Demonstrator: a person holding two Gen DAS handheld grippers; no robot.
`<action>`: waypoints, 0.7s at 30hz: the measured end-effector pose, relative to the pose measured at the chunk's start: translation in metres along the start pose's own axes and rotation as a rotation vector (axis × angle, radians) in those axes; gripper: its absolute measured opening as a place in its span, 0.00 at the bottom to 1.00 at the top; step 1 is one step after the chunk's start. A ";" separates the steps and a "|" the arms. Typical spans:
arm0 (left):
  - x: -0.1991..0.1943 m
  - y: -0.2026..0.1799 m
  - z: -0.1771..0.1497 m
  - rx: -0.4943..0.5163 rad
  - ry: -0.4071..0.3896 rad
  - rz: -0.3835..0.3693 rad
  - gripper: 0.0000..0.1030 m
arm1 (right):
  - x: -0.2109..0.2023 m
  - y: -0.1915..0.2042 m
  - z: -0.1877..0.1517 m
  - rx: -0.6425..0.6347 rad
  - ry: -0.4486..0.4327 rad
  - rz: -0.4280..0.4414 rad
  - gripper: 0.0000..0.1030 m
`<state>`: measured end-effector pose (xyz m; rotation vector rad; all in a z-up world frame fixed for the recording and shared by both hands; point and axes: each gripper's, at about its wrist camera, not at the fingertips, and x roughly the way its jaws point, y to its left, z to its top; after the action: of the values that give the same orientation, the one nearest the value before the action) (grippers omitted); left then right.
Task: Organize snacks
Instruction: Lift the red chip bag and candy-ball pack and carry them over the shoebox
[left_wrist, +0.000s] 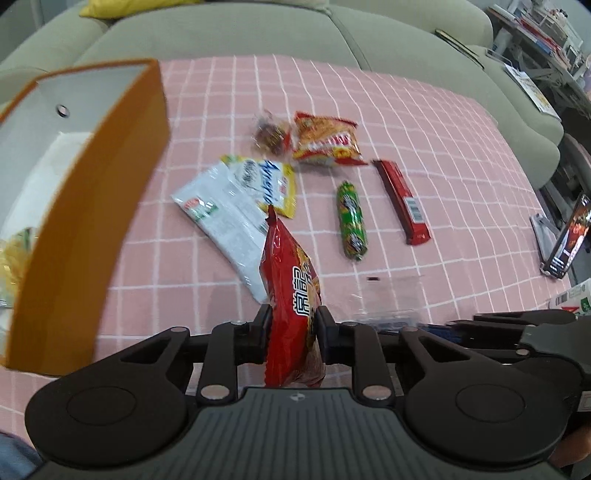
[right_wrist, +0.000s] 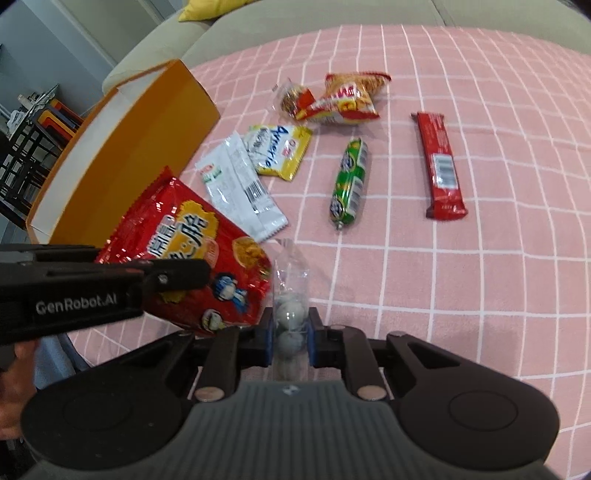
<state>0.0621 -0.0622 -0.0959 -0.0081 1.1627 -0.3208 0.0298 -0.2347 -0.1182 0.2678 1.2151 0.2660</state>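
Note:
My left gripper is shut on a red chip bag, held edge-on above the pink checked cloth, right of the orange box; the bag also shows in the right wrist view. My right gripper is shut on a clear packet of grey-white balls. On the cloth lie a white packet, a yellow packet, a green sausage roll, a red bar, a red-yellow snack bag and a small clear-wrapped brown snack.
The orange box is open, white inside, with a yellowish packet at its bottom. A grey sofa runs behind the cloth. A phone on a stand and a carton sit at the right edge.

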 end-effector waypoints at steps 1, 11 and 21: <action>-0.005 0.002 0.000 -0.006 -0.010 0.002 0.26 | -0.004 0.001 0.000 0.002 -0.007 0.002 0.12; -0.065 0.024 0.009 -0.013 -0.117 0.021 0.26 | -0.044 0.028 0.010 -0.019 -0.092 0.044 0.13; -0.126 0.065 0.024 0.006 -0.240 0.070 0.26 | -0.070 0.087 0.043 -0.119 -0.168 0.132 0.13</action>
<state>0.0545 0.0278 0.0155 -0.0009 0.9221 -0.2538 0.0422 -0.1796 -0.0127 0.2625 1.0135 0.4210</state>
